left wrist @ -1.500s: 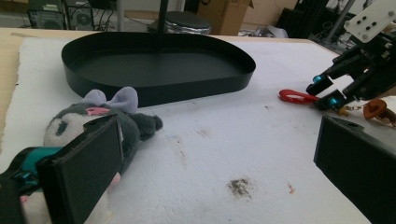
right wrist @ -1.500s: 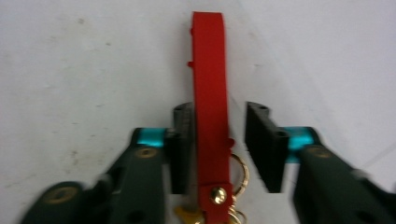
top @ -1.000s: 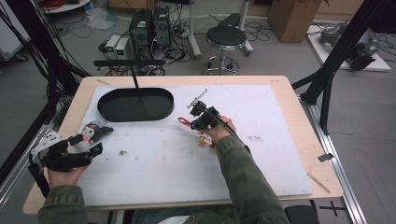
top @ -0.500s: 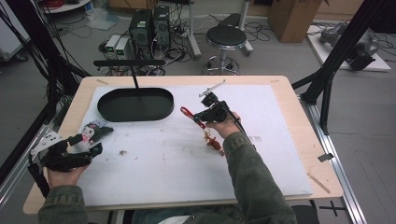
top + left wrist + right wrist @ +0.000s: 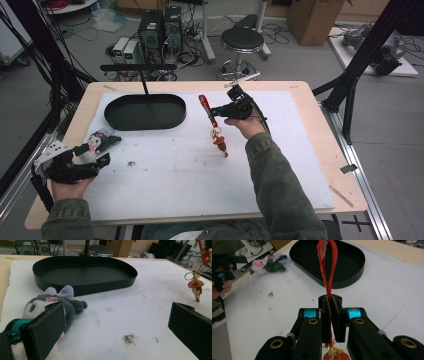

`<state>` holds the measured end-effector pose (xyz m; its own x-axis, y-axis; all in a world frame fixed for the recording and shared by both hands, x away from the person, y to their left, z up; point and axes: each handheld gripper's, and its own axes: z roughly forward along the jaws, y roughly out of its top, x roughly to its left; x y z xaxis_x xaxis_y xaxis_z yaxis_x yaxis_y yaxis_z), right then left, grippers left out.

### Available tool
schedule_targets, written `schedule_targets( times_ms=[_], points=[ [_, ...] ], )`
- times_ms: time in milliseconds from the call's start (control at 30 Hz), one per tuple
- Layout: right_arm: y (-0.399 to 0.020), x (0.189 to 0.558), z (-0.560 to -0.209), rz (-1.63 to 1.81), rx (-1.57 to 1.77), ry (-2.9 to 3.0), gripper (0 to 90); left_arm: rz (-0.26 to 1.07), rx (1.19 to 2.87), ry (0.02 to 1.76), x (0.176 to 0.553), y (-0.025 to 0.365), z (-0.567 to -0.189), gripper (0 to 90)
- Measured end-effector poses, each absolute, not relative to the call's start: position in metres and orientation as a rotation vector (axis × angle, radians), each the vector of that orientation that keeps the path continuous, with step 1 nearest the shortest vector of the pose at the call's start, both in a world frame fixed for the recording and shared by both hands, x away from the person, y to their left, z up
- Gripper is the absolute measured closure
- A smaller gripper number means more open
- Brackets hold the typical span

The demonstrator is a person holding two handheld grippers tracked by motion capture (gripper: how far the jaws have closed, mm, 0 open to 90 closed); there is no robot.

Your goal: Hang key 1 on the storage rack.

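Now the right gripper (image 5: pixel 216 111), near the centre of the high view, is clenched on the red keychain strap (image 5: pixel 206 108), while the left gripper (image 5: pixel 97 150) at lower left stands released beside the plush toy (image 5: pixel 98 138).

Even, soft overhead light, no glare; faint shadows on the white mat (image 5: pixel 165 185). High view slightly soft; near jaws blurred in both gripper views.

A wooden table (image 5: pixel 320 150) carries a white foam mat (image 5: pixel 200 175) covering most of its top. On the mat lie a black oval tray (image 5: pixel 145 111) and a grey plush toy (image 5: pixel 97 141), amid small brown stains (image 5: pixel 132 163).
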<state>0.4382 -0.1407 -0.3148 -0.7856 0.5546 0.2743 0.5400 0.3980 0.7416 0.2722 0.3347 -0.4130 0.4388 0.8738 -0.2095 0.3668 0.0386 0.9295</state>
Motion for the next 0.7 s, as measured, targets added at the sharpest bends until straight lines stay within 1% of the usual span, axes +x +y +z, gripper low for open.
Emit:
schedule_targets(
  times_ms=[333,700],
  points=[
    [-0.139,0.446,-0.288,1.541,1.032,2.531,86.9,0.553,1.556,1.130,0.273,0.334,-0.414,1.7],
    [-0.137,0.459,-0.287,1.635,1.086,2.475,87.0,0.528,1.542,1.123,0.277,0.332,-0.415,1.8]
  ],
)
